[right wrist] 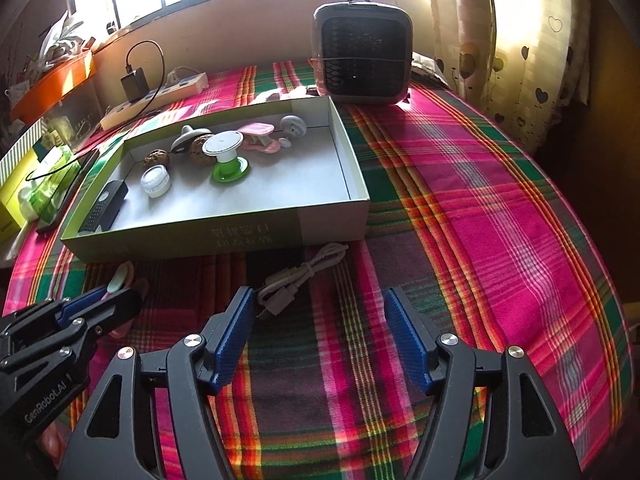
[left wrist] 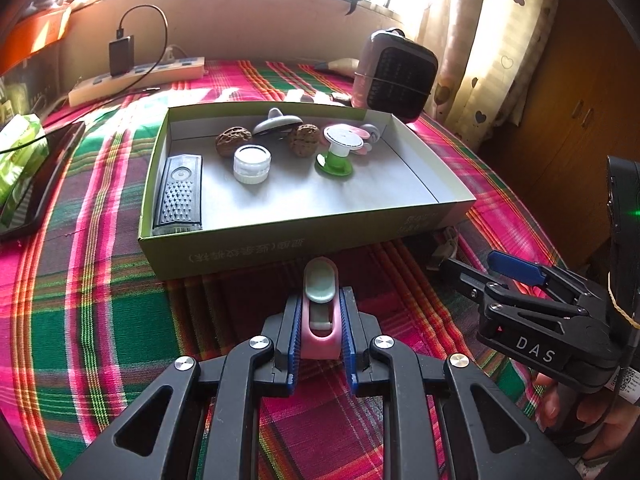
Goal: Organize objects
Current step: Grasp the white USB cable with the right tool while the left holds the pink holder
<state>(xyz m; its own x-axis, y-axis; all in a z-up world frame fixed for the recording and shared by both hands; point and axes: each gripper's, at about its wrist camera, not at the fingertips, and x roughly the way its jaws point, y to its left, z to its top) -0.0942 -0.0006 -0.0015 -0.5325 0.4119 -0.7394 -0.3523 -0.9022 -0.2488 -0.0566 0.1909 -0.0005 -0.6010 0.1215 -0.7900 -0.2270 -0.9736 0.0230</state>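
Grip first: your left gripper (left wrist: 320,332) is clenched on a small pink clip (left wrist: 320,312) with a pale green lever, held just short of the near wall of the cardboard box (left wrist: 304,240) on the plaid cloth (left wrist: 100,300). To finish this step cleanly, I would lift the clip well clear of that wall before going forward, then set it down on the bare grey floor in the near half of the box, away from the green-based spool (left wrist: 335,152), the white jar (left wrist: 252,163) and the black remote (left wrist: 179,196), and release only once it rests. Your right gripper (right wrist: 320,340) stands released with nothing between its pads; the bundled white cable (right wrist: 300,280) lies just ahead of its left finger, close to the box front, so it looks like the next pick; centre the bundle between the pads before closing. Readable writing is scarce: "DAS" on the right gripper's body, "GenRobot.AI" on the left one's. Printing on the box front is upside down and I cannot read it.
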